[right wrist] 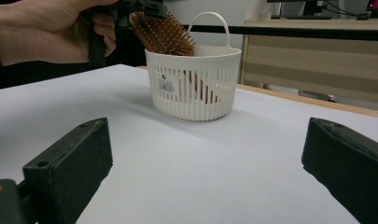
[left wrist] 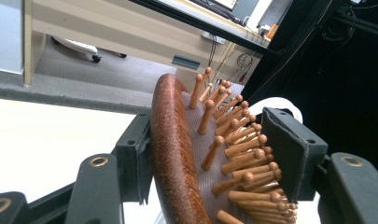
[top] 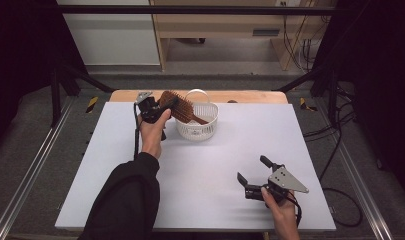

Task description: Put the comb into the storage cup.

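A brown wooden hairbrush (top: 182, 107) with peg bristles leans in a white slatted basket (top: 197, 131) at the table's far middle, handle down inside, head up and out to the left. My left gripper (top: 166, 104) is shut on the brush head. In the left gripper view one pad lies against the brush's (left wrist: 172, 154) back and the other meets the bristle tips. My right gripper (top: 251, 167) rests open on the near right of the white table top, its jaws wide and bare. From there it faces the basket (right wrist: 191, 88) and the hairbrush (right wrist: 163, 32).
The white sheet (top: 215, 165) covers a wooden table whose far edge (top: 250, 96) shows behind the basket. The basket's hoop handle (top: 196, 92) stands upright. Beyond are a grey floor, a wooden cabinet (top: 225, 25) and dark frame bars with cables at the right.
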A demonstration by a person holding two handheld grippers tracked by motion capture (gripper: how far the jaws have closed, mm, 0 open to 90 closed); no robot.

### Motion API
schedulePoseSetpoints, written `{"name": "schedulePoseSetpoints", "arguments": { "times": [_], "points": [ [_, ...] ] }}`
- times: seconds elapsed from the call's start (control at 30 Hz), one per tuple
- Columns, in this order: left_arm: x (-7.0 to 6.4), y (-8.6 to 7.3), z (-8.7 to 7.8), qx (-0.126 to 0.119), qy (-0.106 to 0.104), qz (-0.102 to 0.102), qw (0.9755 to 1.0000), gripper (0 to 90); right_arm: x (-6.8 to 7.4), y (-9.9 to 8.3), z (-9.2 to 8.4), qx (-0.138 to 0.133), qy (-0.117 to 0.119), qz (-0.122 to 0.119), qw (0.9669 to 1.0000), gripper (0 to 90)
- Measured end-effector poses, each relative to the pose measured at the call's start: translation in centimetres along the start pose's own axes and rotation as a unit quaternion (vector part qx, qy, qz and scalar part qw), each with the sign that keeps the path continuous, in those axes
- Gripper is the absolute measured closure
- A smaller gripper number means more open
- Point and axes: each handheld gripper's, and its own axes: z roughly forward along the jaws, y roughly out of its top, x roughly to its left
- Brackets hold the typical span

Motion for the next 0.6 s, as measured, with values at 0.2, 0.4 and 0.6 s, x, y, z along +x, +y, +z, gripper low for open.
{"name": "schedulePoseSetpoints", "arguments": {
  "times": [0.2,0.4,0.6],
  "points": [
    [0.11,0.01,-0.05,-0.001,0.006,0.005,1.0,36.0,0.02,-0.01,0.03,0.0,0.0,0.0,1.0,2.0],
    [0.18,0.06,-0.19,-0.004,0.014,0.014,0.9998,29.9,0.03,0.0,0.03,0.0,0.001,0.0,1.0,2.0],
    [0.13,0.4,-0.56,-0.018,0.027,0.027,0.9991,20.2,0.08,-0.01,0.07,0.001,0.002,0.0,1.0,2.0]
  ]
}}
